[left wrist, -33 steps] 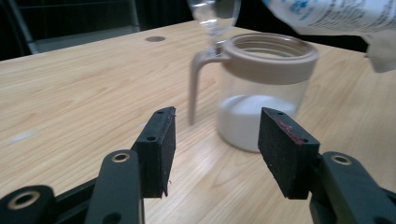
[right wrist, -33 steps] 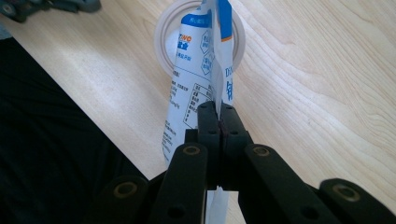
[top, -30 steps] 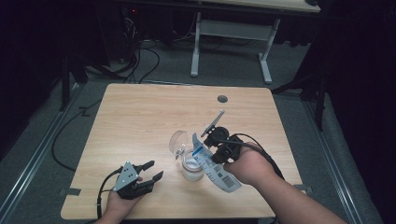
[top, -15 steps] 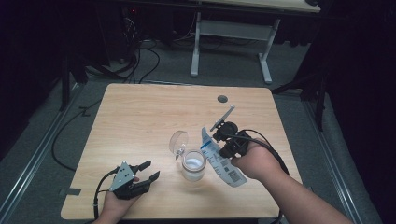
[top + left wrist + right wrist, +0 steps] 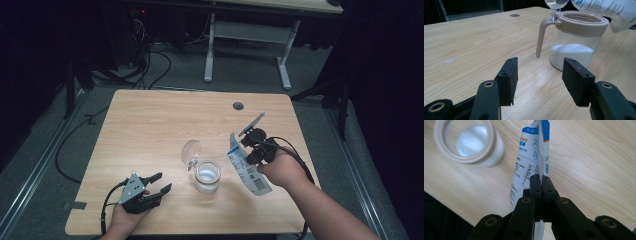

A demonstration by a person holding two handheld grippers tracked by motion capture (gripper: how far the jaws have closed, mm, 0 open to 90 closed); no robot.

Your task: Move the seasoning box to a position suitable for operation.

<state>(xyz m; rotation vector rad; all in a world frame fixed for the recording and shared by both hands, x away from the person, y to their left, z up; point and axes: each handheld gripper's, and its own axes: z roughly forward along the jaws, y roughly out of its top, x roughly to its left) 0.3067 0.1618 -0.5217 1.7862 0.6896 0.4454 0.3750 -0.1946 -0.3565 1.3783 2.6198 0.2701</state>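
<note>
At the table's near middle:
Jar: a clear canister [image 5: 207,176] with a beige collar and handle was stood upright on the wood, its round transparent lid [image 5: 190,151] flipped up on the hinge so that the mouth was left free for filling; a layer of white granules [image 5: 571,51] was seen in its lower part.
Pouch: a white-and-blue printed refill pouch [image 5: 247,167] was held just right of the jar, apart from it, its top edge turned toward the jar's mouth, judged to be placed for pouring or for being carried off after it.
Right gripper: the right gripper [image 5: 541,182] was pressed together on the pouch, the film pinched flat between the pads, so that the limp bag could be steered by its edge.
Left gripper: the left gripper [image 5: 161,183] was kept spread with nothing between the pads, low over the wood near the front-left corner, aimed at the jar's handle [image 5: 541,37], judged to be held ready for steadying.
Surface: a light wood-grain tabletop [image 5: 150,120] with a round cable hole [image 5: 238,106] near the far edge was used.
Room: a dim room was seen, with grey floor, trailing cables [image 5: 150,65] and the white legs of another desk [image 5: 247,50] beyond.
</note>
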